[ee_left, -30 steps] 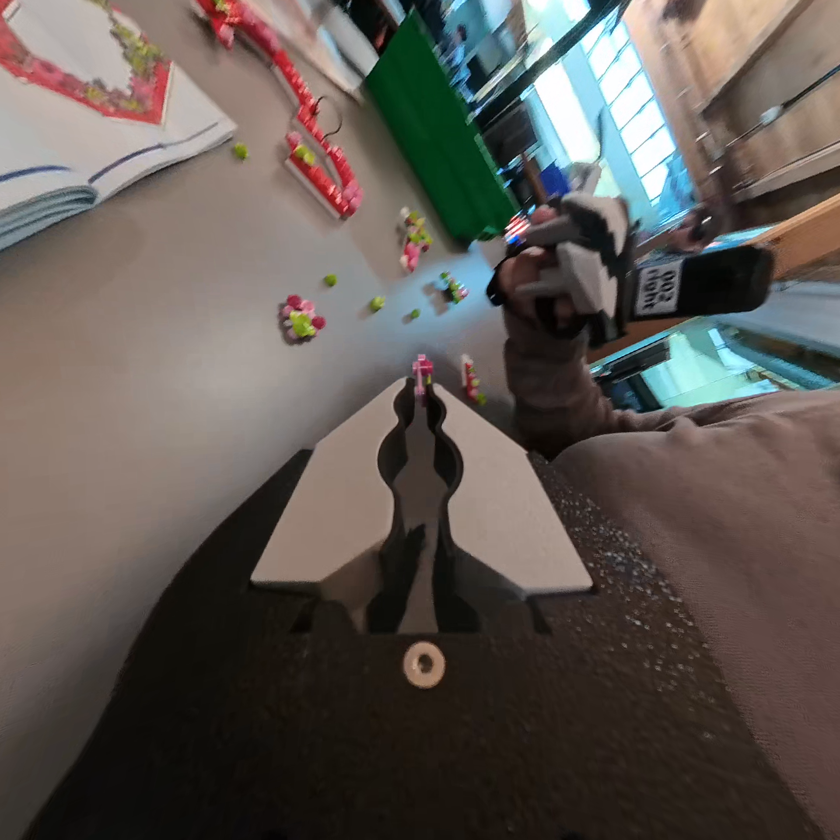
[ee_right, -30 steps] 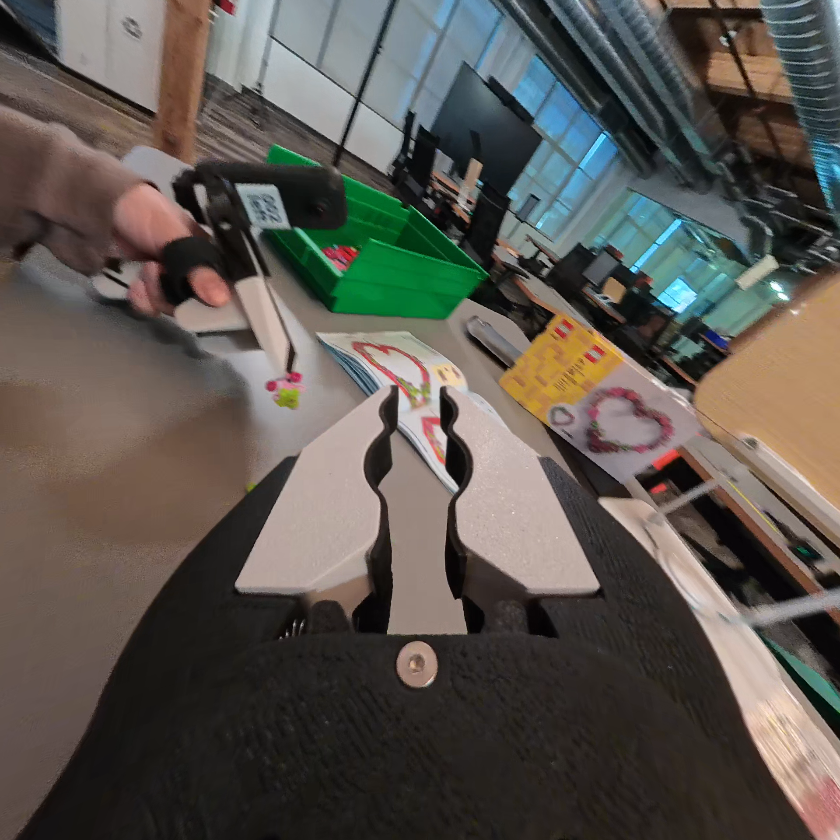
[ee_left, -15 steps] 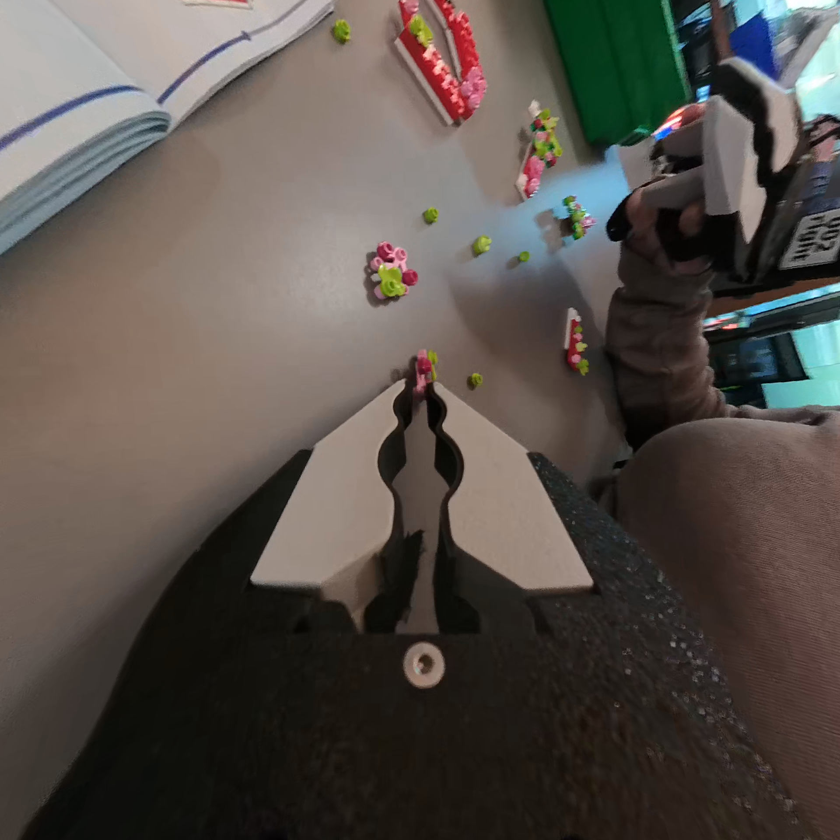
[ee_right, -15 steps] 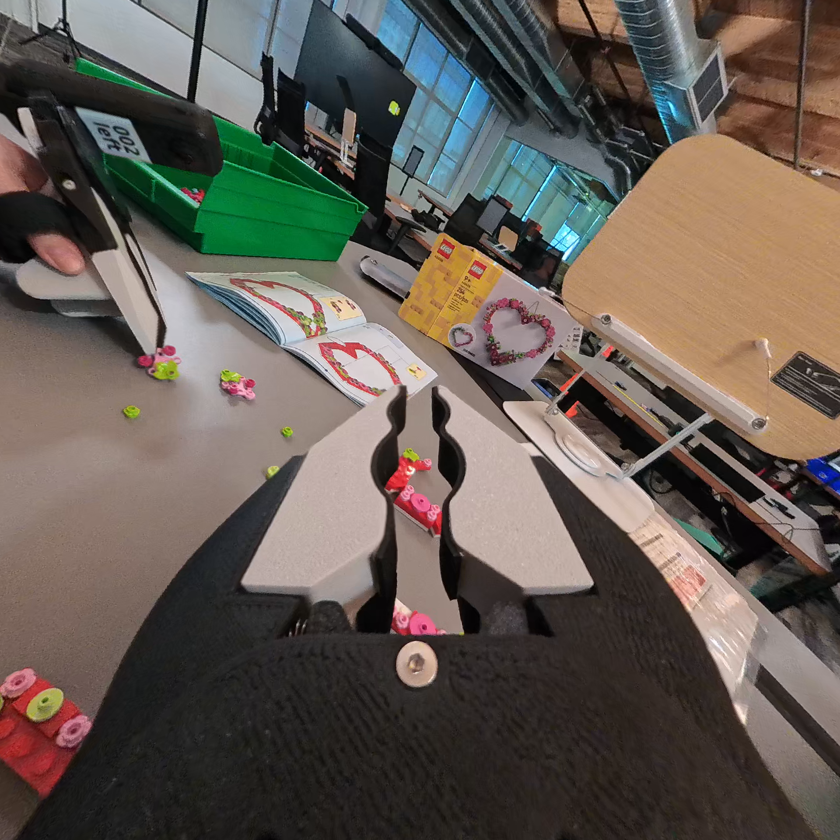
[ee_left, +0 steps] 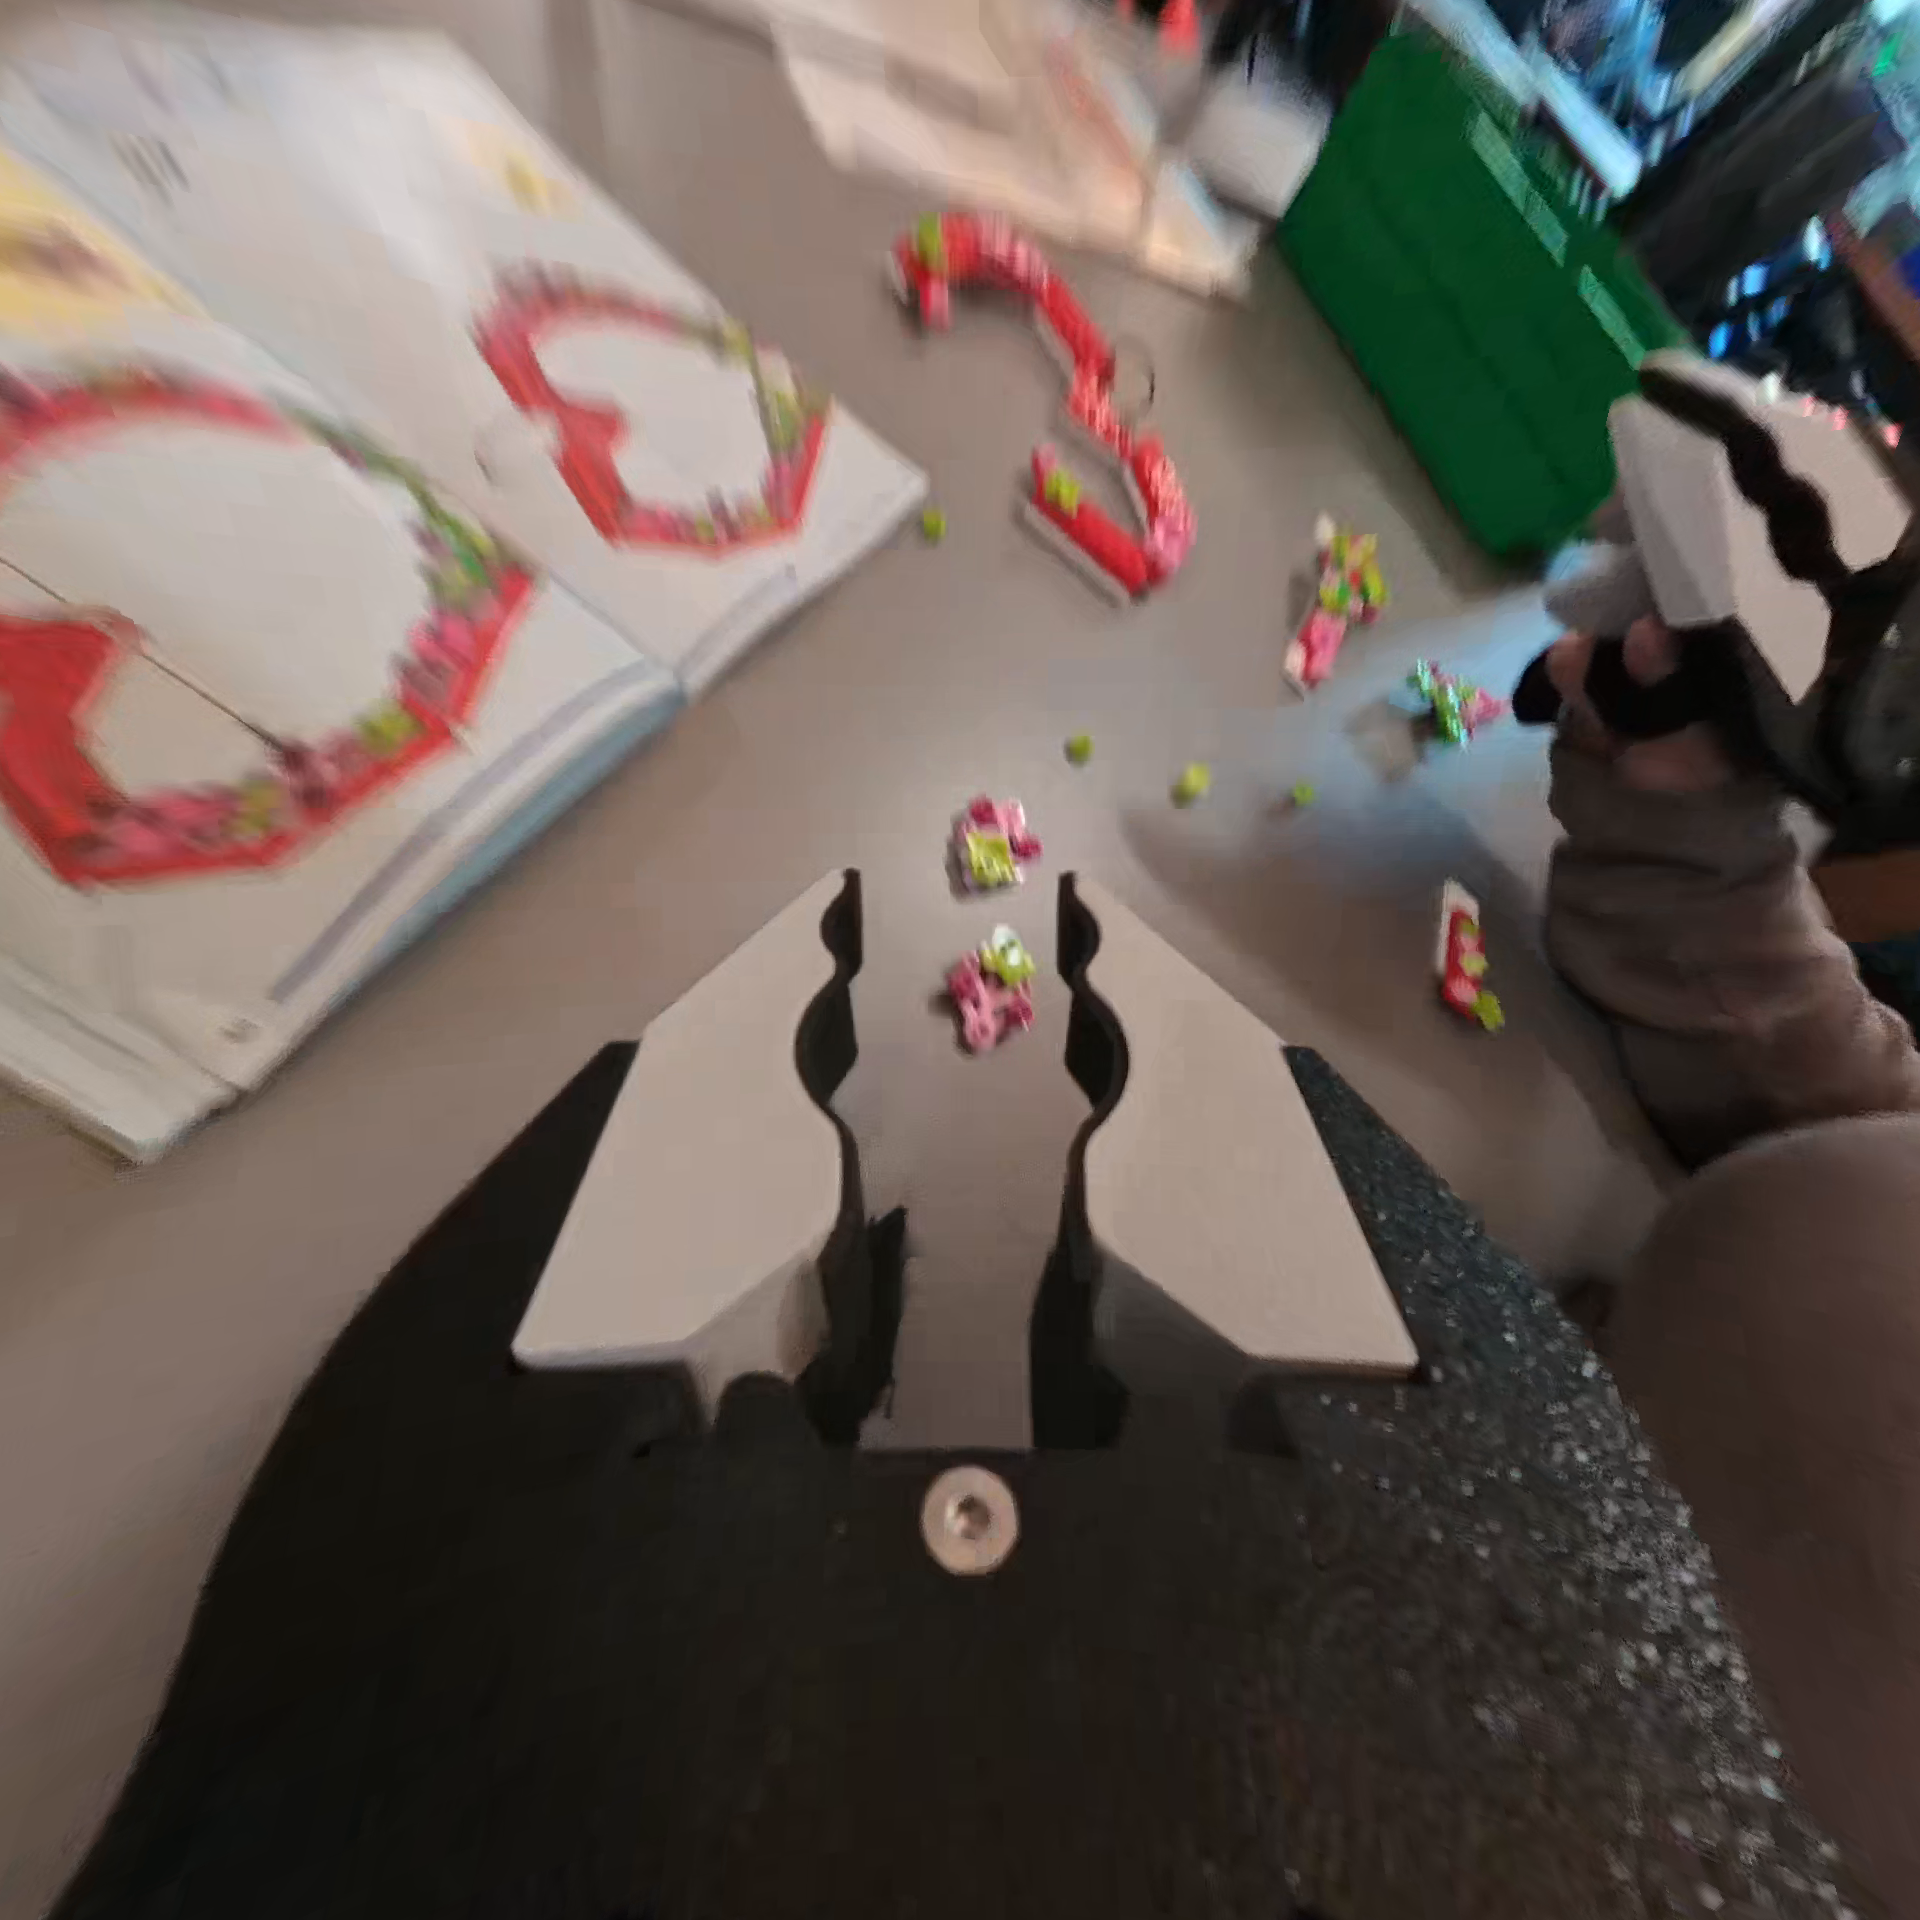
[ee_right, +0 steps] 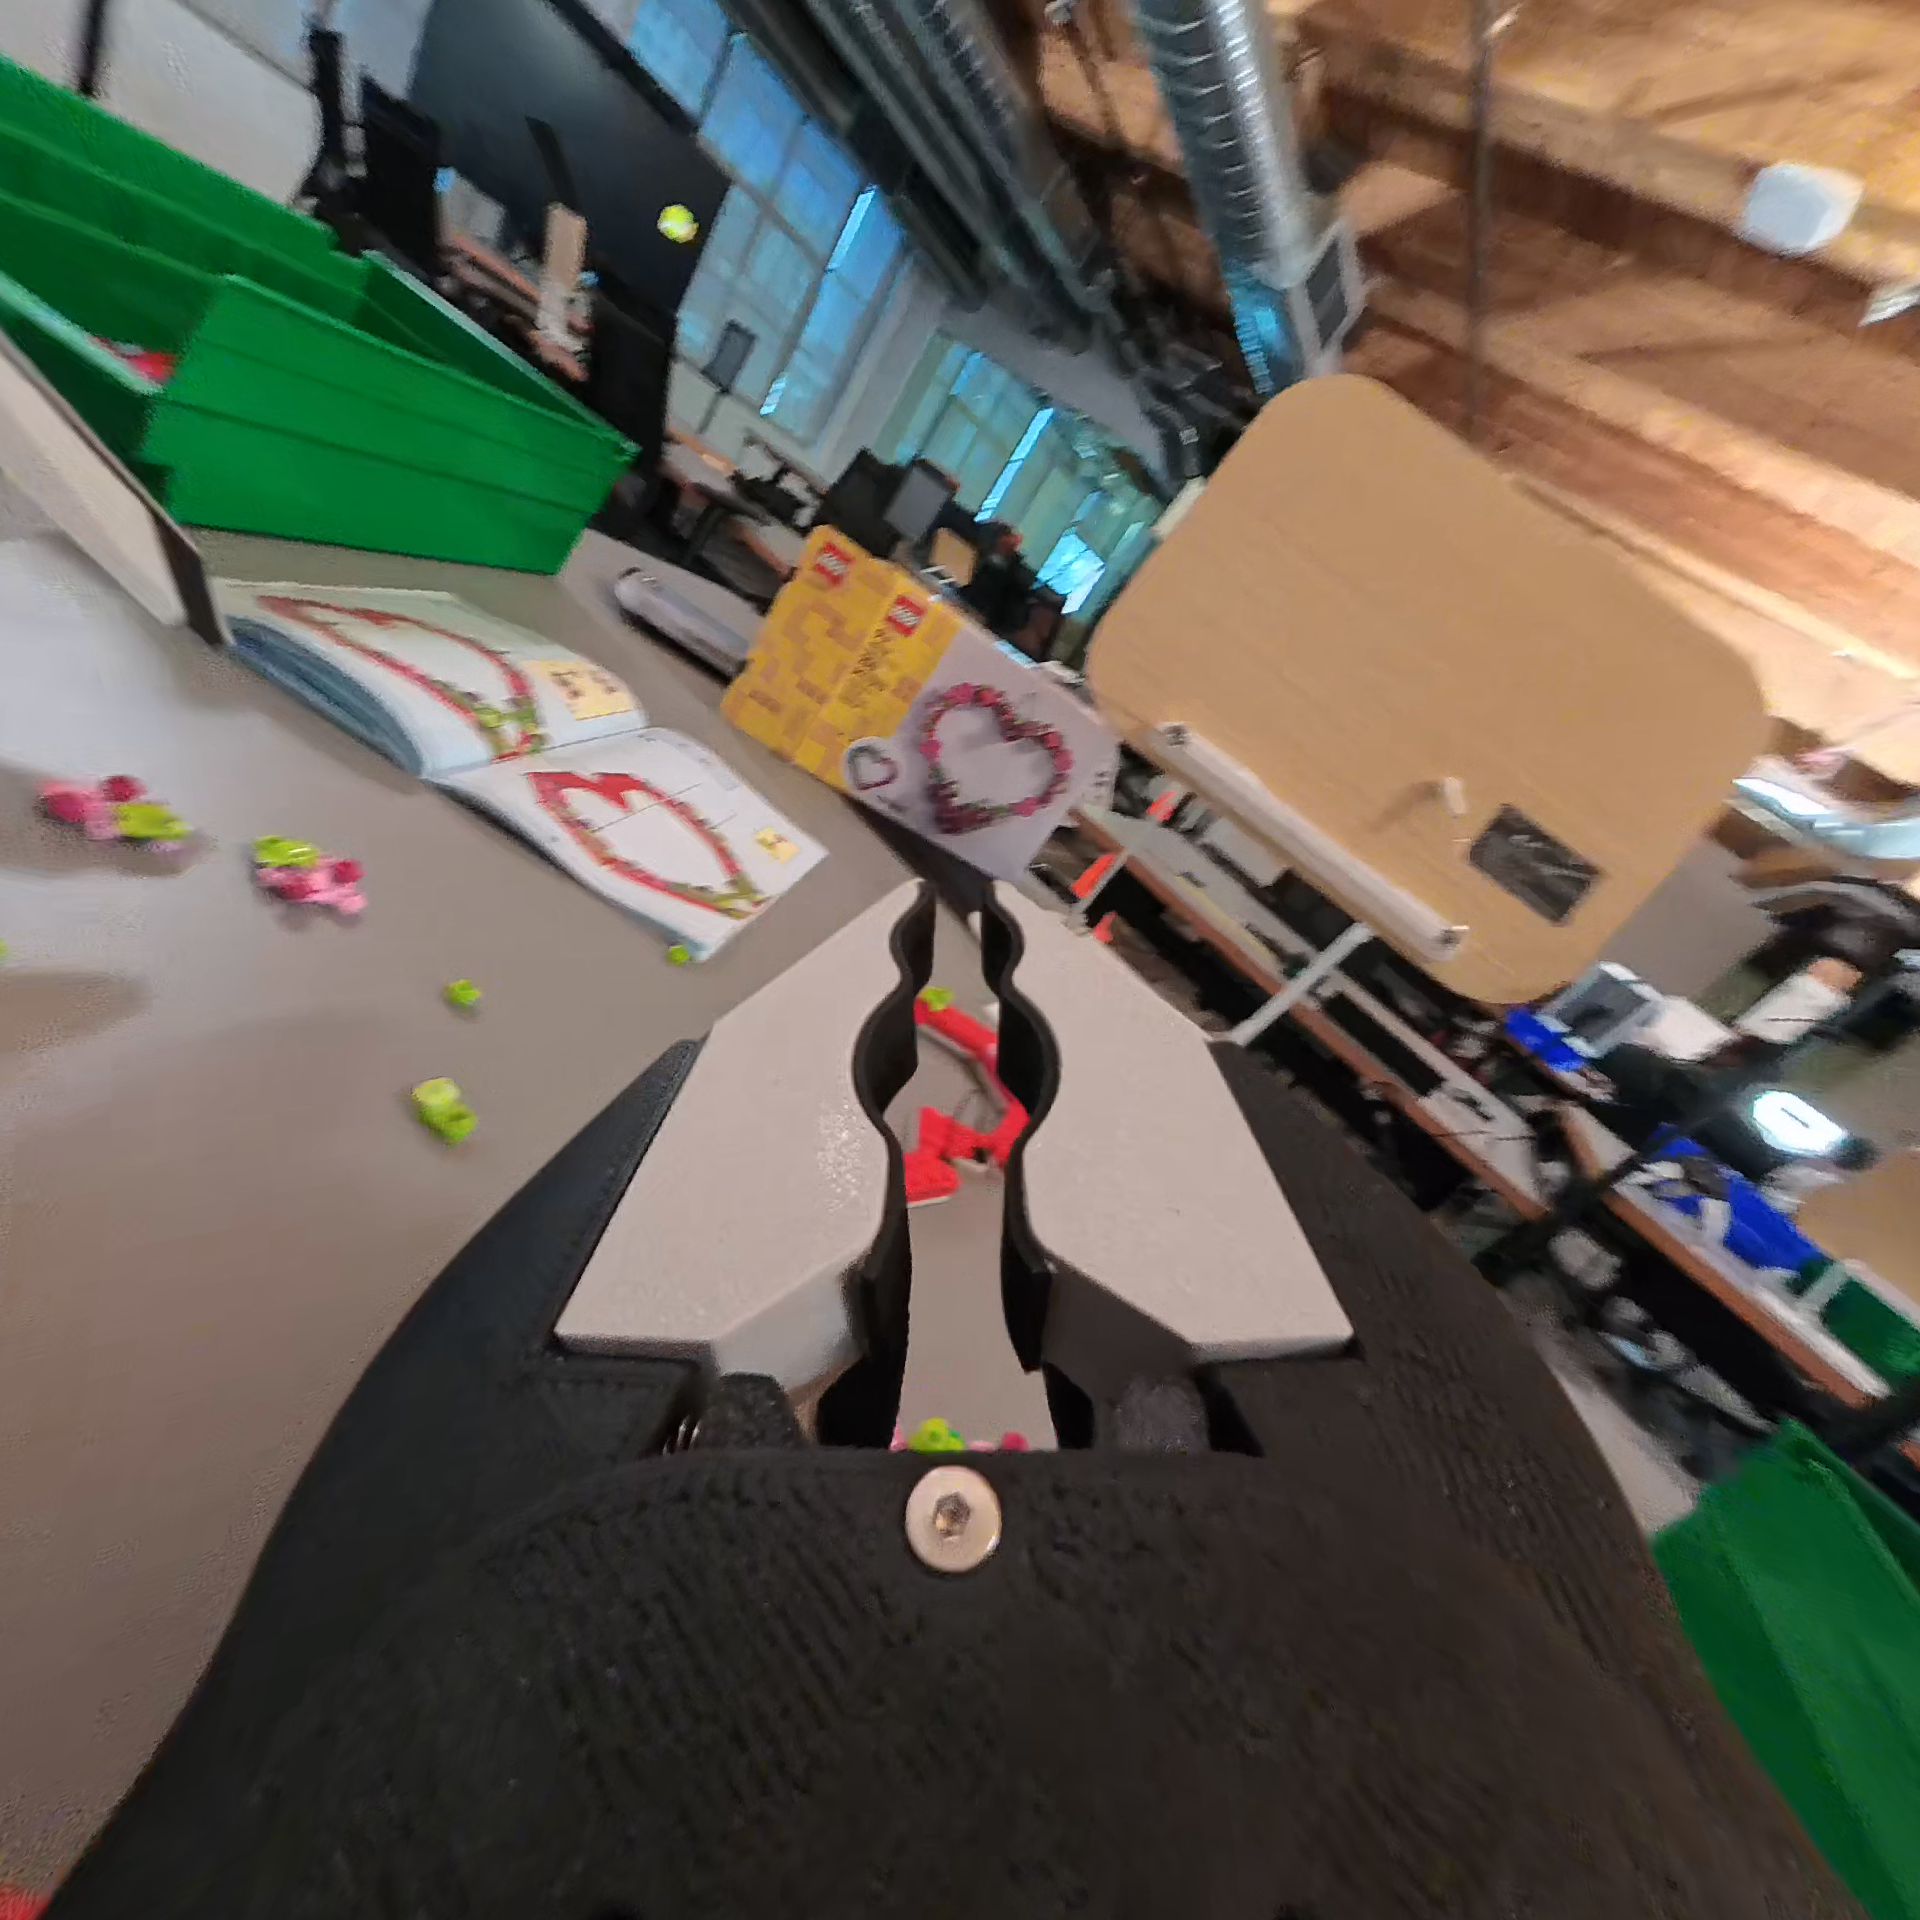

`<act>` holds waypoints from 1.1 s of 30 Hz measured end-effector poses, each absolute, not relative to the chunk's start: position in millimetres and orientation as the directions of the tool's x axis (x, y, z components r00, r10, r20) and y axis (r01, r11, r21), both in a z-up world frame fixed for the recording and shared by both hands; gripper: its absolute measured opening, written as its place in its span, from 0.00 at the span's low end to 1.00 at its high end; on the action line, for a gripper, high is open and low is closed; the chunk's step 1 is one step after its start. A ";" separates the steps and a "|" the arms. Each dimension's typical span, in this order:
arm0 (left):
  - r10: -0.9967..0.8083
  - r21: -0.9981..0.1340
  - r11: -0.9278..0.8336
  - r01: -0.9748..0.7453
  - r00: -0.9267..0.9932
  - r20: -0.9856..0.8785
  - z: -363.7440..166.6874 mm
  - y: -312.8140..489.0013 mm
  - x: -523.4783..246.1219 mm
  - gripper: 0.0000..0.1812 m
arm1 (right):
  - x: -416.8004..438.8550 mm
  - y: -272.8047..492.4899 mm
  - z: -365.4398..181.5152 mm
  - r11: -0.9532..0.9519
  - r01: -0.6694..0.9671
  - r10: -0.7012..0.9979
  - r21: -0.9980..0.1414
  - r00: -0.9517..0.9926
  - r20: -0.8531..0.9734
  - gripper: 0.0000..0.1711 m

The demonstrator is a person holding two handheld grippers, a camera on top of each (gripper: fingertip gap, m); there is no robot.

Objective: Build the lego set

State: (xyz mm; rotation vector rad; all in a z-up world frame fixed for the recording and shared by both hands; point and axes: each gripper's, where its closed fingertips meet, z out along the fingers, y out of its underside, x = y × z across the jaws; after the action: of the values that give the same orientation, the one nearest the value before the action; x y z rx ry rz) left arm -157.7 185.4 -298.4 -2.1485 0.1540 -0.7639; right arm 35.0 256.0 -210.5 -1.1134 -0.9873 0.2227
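My left gripper (ee_left: 958, 885) is open just above the grey table. A small pink and green flower cluster (ee_left: 992, 987) lies on the table between its fingers, untouched. A second cluster (ee_left: 992, 828) lies just beyond the tips. The red heart frame (ee_left: 1101, 488) lies farther off. My right gripper (ee_right: 956, 896) is empty, its fingers only a narrow gap apart, held above the table; part of the red frame (ee_right: 956, 1143) shows through the gap. The right gripper also shows in the left wrist view (ee_left: 1766, 520), held in a hand. Both clusters (ee_right: 312, 873) show at the left of the right wrist view.
The open instruction booklet (ee_left: 364, 520) lies at left. Loose green studs (ee_right: 445, 1107) and several small flower assemblies (ee_left: 1335, 603) are scattered about. Green bins (ee_right: 312, 416), the yellow set box (ee_right: 862, 665) and a wooden board (ee_right: 1403, 675) stand at the back.
My left gripper has opened and let go of the pink and green cluster, which now lies on the table. My right gripper's fingers have drawn closer together and it has swung toward the red frame.
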 end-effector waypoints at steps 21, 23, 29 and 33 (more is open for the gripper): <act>-0.475 -0.912 0.363 -0.193 0.804 -0.359 -204.6 243.0 -117.7 0.31 | 73.1 267.2 -196.9 0.665 0.440 0.236 -0.604 0.643 0.728 0.09; -0.462 -0.883 0.408 -0.230 0.782 -0.417 -205.6 239.5 -112.4 0.30 | 74.4 265.9 -194.7 0.671 0.419 0.245 -0.612 0.653 0.716 0.09; -0.378 -0.824 0.500 -0.266 0.789 -0.484 -198.2 230.3 -118.1 0.39 | 68.9 264.8 -196.0 0.678 0.413 0.249 -0.608 0.649 0.719 0.11; -0.351 -0.803 0.526 -0.279 0.789 -0.504 -198.3 232.2 -113.9 0.47 | 74.7 270.3 -194.5 0.662 0.391 0.253 -0.640 0.687 0.681 0.14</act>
State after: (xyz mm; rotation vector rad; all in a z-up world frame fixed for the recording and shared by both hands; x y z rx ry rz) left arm -113.9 232.2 -198.3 -1.0386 0.6917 -0.0473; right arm 74.7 270.3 -194.5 -0.8708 -0.8377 -0.0890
